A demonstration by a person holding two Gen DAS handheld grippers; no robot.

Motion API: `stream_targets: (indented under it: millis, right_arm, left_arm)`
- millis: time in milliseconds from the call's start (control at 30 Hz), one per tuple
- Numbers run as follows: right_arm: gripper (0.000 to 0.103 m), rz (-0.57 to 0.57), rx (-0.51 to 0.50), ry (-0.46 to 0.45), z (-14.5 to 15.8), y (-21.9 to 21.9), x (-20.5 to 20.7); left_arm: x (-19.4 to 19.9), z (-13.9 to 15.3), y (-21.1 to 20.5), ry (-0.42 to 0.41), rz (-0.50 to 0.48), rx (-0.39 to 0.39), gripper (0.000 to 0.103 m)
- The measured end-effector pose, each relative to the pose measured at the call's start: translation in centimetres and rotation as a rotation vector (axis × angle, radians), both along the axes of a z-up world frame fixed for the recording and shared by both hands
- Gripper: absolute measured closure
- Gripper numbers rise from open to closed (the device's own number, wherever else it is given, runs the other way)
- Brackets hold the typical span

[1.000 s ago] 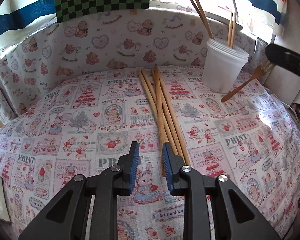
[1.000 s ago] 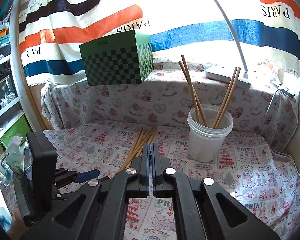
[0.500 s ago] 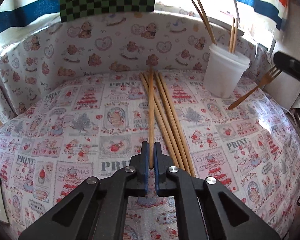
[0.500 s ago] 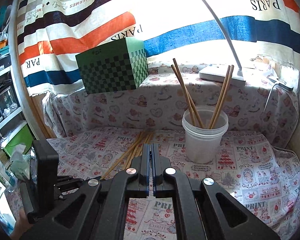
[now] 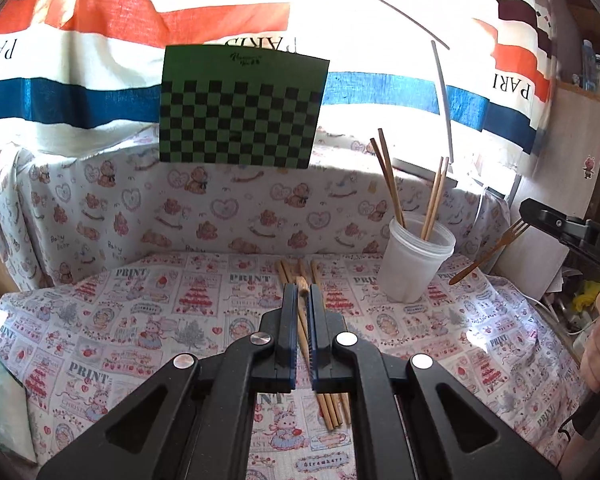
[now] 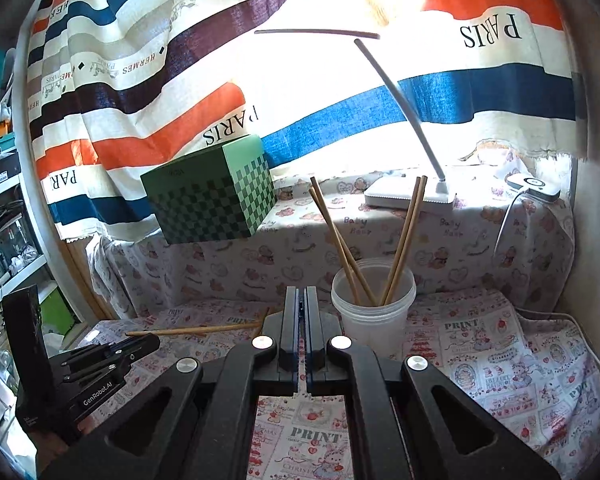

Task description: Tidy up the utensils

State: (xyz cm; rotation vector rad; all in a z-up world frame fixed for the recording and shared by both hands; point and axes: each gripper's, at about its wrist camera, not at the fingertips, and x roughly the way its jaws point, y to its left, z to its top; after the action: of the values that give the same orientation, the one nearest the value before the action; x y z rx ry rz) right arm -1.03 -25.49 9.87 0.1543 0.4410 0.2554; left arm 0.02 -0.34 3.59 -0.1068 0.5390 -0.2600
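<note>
Chopstick (image 5: 302,322) number one sits pinched between the fingers of the left gripper (image 5: 301,334), lifted off the cloth (image 5: 140,320); from the right wrist view the same stick (image 6: 204,330) juts out level from that gripper (image 6: 140,346) toward the cup. Below the left fingers lies a bundle of chopsticks (image 5: 334,412) on the cloth, roughly four or five, running away toward the back wall; the exact count is hard to tell because the gripper covers their middle. Beyond and to the right stands one white cup (image 5: 414,266) holding four chopsticks (image 5: 388,178), two leaning left and two leaning right. The right gripper (image 6: 301,336) has its fingers pressed on one wooden fork (image 5: 490,254), seen from the left wrist view at the right edge, near the cup and above the cloth. One green checkered box (image 5: 240,108) sits on the ledge behind, and one white lamp (image 6: 408,196) stands behind the cup.
</note>
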Motion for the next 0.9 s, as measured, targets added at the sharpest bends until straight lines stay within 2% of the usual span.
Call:
stream_targets:
  millis: [333,633,767,900]
  right_arm:
    - [0.101,-0.011,0.018,-0.089,4.4,-1.3,-0.9]
    - [0.101,-0.014,0.032,-0.154,8.4,-1.9,0.9]
    - [0.101,-0.021,0.079,-0.145,8.9,-3.0,2.8]
    - [0.101,-0.002,0.085,-0.106,8.2,-3.4,4.9]
  left_arm:
    - [1.0,4.2,-1.9,-0.043,-0.024,0.016,0.1]
    - [2.6,7.4,-3.4,-0.061,-0.046,0.01,0.103]
    - [3.2,8.4,-4.6,-0.082,-0.044,0.039,0.103]
    - [3.8,9.3,-5.7,-0.099,-0.05,0.053,0.103]
